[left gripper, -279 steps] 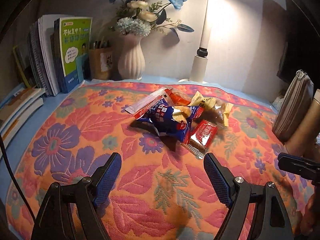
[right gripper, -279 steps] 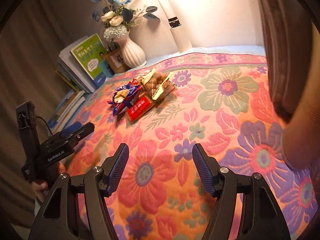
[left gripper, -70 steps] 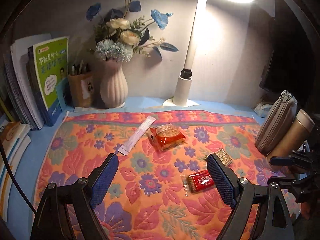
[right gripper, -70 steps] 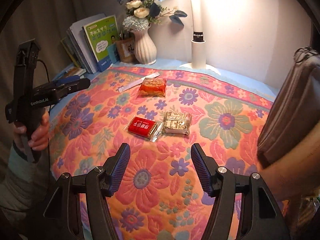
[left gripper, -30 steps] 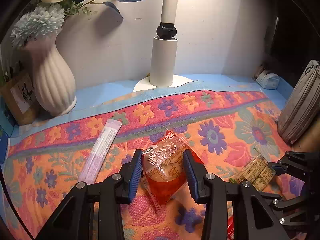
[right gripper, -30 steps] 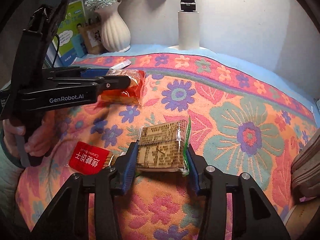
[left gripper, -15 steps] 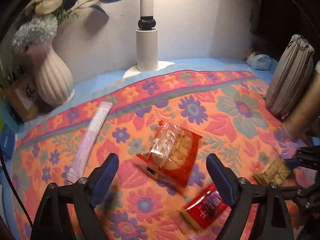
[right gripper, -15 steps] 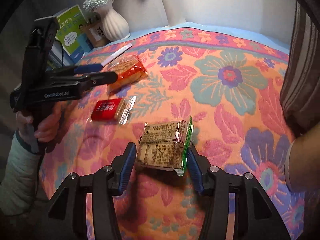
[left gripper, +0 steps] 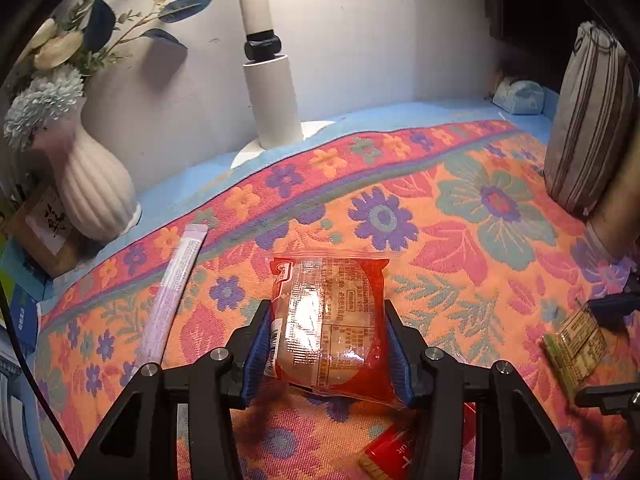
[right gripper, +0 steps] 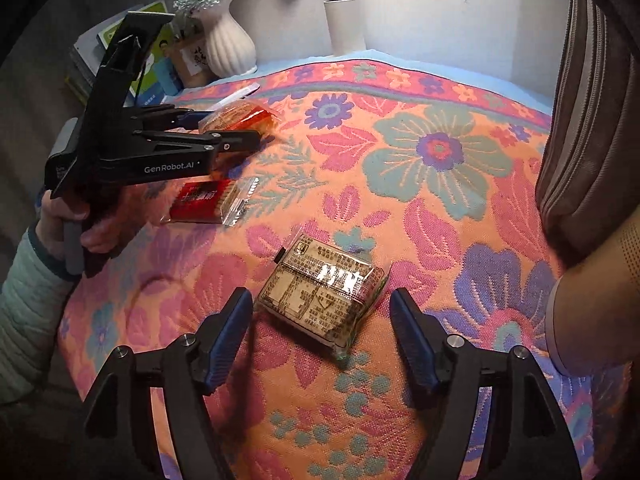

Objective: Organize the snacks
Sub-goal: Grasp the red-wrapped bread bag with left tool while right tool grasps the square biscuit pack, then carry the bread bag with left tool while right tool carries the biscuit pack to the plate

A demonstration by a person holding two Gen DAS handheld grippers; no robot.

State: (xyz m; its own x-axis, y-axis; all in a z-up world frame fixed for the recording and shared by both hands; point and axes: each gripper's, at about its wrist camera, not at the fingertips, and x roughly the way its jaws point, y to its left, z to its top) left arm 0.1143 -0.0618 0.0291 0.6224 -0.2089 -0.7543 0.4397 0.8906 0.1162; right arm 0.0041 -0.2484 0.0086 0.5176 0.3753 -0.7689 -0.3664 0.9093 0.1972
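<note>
A red packet with a round cake sits between the blue pads of my left gripper. The jaws are closing and both pads touch its sides. From the right wrist view, the left gripper has that packet at its tips. My right gripper has its jaws opening. A brown biscuit packet lies on the floral cloth between its fingers, touching neither pad. A small red biscuit packet lies flat under the left gripper. A pink stick sachet lies further left.
A white ribbed vase and a white lamp post stand at the back wall. A striped pouch and a tan bottle stand at the right edge. Books lean at the back left. A person's hand holds the left gripper.
Half a second ago the left jaws stood wide with the red cake packet lying loose; now they have closed on it. The right jaws have spread and the brown packet has dropped onto the cloth.
</note>
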